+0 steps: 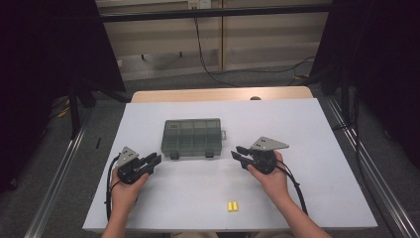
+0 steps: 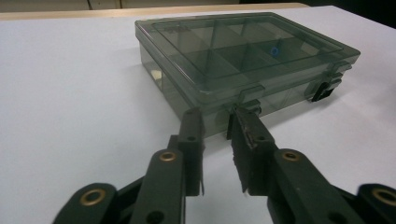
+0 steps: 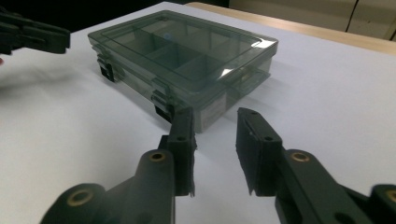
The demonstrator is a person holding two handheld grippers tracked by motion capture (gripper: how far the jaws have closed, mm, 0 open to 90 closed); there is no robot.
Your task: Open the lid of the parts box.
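While the smoky compartment box [image 1: 192, 136] sits shut on the counter [image 1: 307, 129], both claws flank its front. Left claw [image 1: 154, 161] and right claw [image 1: 236, 153]: jaws slightly apart, gripping nothing.

Small blue item inside smoky-grey clear plastic compartment box [image 2: 243, 60]: too small to identify.
Two small yellow pieces [image 1: 232, 206]: too small to tell what.
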